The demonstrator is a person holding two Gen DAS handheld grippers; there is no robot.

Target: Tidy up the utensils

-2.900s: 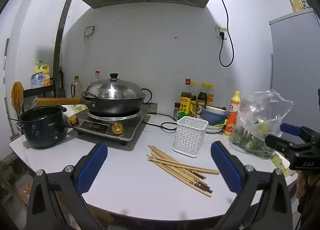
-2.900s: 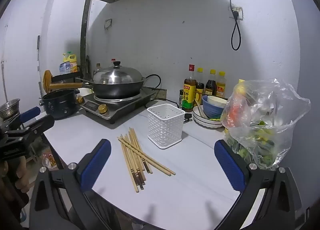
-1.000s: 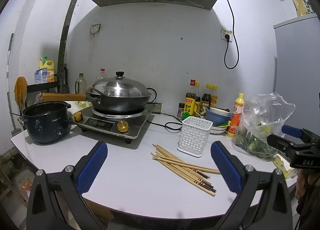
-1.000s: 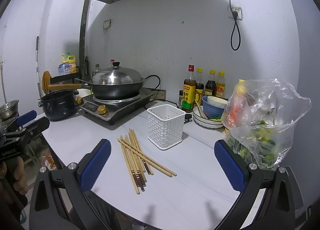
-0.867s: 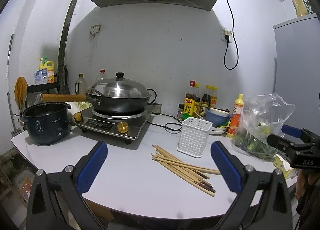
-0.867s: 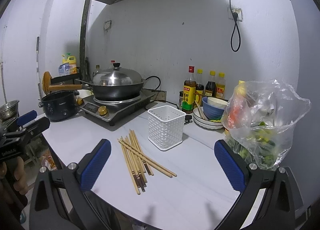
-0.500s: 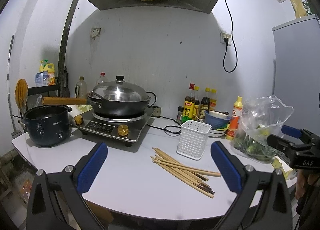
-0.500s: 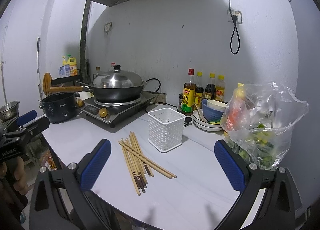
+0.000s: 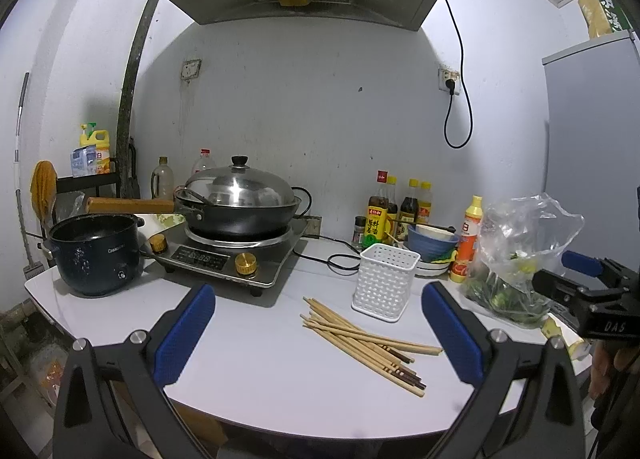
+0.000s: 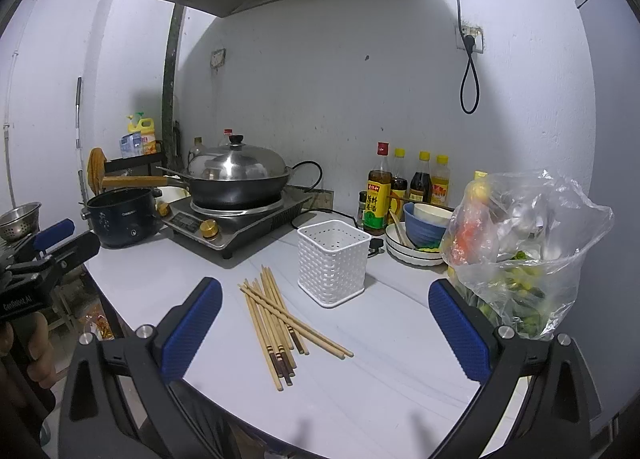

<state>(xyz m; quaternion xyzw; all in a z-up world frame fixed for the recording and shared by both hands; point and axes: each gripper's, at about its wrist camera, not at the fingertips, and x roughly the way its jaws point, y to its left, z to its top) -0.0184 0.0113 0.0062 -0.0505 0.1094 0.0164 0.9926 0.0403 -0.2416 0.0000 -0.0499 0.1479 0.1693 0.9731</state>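
Chopsticks, light stiff bamboo sticks (image 9: 362, 339), are lying loose beside the white perforated plastic holder (image 9: 386, 282); I'm holding both jaws wide open, planning a mid-length pinch.

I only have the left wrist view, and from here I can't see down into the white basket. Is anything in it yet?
Observer: The right wrist view looks down past the rim of the white basket, and nothing shows inside. All the chopsticks lie on the table beside it.
Operator: Okay. Is there anything left of the dark pot that I'm missing?
Observer: Yes. A steel colander sits at the far left of the right wrist view, just above the left gripper. It's outside your frame.
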